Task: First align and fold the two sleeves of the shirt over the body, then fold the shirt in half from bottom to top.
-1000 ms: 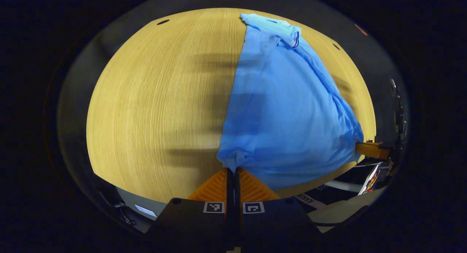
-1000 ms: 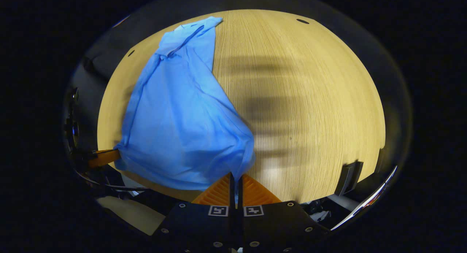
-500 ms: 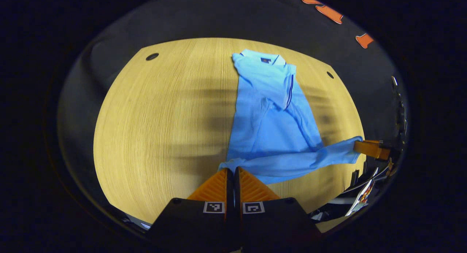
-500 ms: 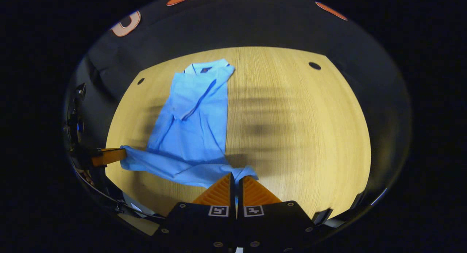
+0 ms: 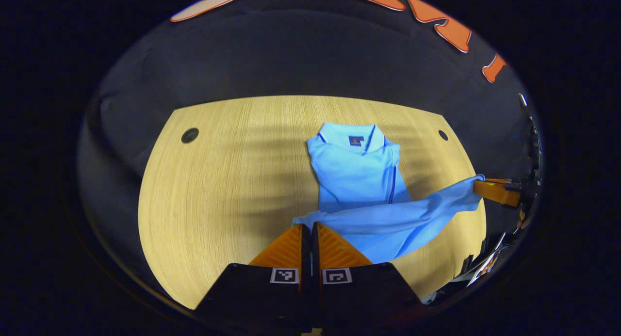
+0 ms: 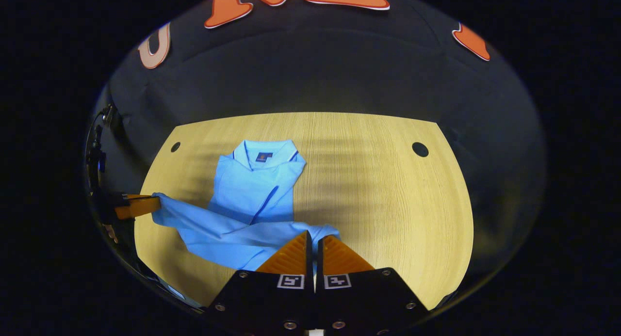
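Observation:
A light blue polo shirt (image 5: pixel 356 173) lies collar-far on the wooden table (image 5: pixel 228 181), sleeves folded over its body. Its bottom hem (image 5: pixel 383 219) is lifted off the table and stretched between both grippers. My left gripper (image 5: pixel 306 225) is shut on the hem's left corner. In the left gripper view the right gripper (image 5: pixel 487 189) pinches the other corner at the far right. In the right gripper view the shirt (image 6: pixel 257 188) sits left of centre, my right gripper (image 6: pixel 313 234) is shut on the hem's right corner, and the left gripper (image 6: pixel 140 205) holds the far corner.
Round cable holes mark the table's far corners (image 5: pixel 189 135) (image 5: pixel 442 135) (image 6: pixel 420 149). Bare wood spreads left of the shirt in the left gripper view and right of it (image 6: pixel 388 195) in the right gripper view. The black cloth wall (image 6: pixel 310 69) rises behind the table.
Both grippers have carried the hem forward over the shirt toward the collar. The raised cloth has dropped from a tall sheet to a low band, uncovering the collar and folded sleeves.

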